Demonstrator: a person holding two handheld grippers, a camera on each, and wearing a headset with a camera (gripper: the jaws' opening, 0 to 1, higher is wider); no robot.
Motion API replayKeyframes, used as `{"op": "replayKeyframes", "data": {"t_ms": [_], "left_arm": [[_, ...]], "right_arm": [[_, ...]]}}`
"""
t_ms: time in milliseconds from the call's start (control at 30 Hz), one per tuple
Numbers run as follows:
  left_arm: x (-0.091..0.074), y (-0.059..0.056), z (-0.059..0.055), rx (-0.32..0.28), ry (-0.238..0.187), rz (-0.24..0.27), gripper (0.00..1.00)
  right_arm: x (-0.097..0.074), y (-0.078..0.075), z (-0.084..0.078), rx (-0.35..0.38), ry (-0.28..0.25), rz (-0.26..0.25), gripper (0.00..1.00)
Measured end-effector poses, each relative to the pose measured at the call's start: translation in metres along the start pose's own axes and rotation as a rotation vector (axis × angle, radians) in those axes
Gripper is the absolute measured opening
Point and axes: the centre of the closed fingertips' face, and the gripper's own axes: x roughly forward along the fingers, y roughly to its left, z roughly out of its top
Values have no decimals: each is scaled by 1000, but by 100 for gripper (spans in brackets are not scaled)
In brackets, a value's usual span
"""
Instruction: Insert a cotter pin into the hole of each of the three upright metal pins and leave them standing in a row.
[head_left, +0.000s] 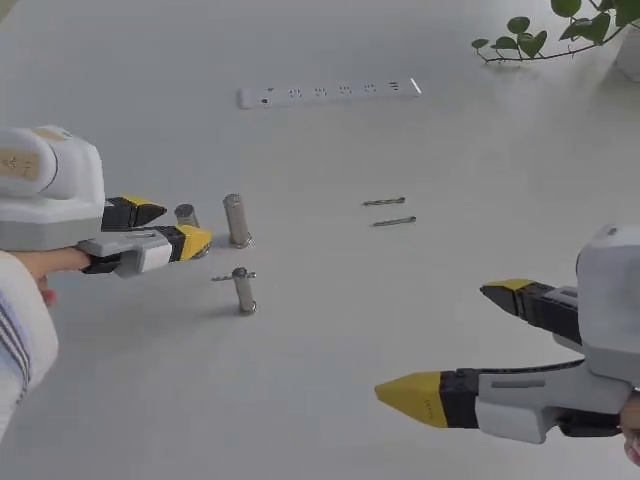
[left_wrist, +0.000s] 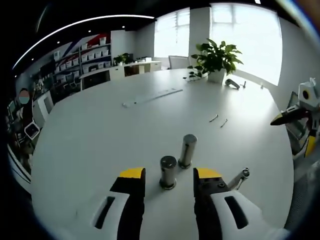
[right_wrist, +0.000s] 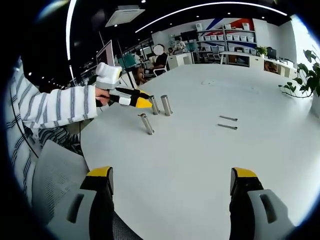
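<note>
Three upright metal pins stand on the white table. My left gripper is open, its jaws on either side of the leftmost pin with gaps on both sides. A second bare pin stands just beyond it. The nearest pin has a cotter pin through its top hole. Two loose cotter pins lie side by side further right. My right gripper hovers wide open at the near right with nothing in it.
A white power strip lies at the far side of the table. A potted plant stands at the far right corner. A person's striped sleeve holds the left gripper.
</note>
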Motion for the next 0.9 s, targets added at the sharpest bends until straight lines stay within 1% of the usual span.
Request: {"op": "replayKeyframes", "data": {"t_ms": [100, 200, 300, 400, 533, 633, 700, 767, 833, 900], "left_arm": [[4, 0, -3, -11, 8, -2, 31], [9, 1, -9, 1, 33, 1, 28], [12, 0, -11, 0, 42, 0, 25], [13, 2, -10, -6, 35, 11, 18], [16, 1, -6, 0, 25, 14, 17], [17, 3, -5, 6, 22, 25, 12], [18, 2, -6, -1, 24, 22, 10], [18, 2, -6, 5, 24, 30, 10], [17, 3, -6, -15, 22, 31, 10], [17, 3, -5, -52, 20, 27, 10]], "right_arm": [[1, -1, -1, 0, -5, 0, 96], [3, -1, -4, 21, -4, 7, 96], [5, 1, -6, 27, -1, 10, 96], [6, 1, -9, 26, 11, 11, 96], [7, 2, -7, 53, -7, 22, 95], [7, 2, -7, 50, -8, 22, 95], [6, 2, -7, 47, -8, 23, 95], [6, 2, -7, 50, -10, 22, 95], [6, 2, -7, 53, -13, 25, 94], [6, 3, -7, 56, -13, 26, 95]]}}
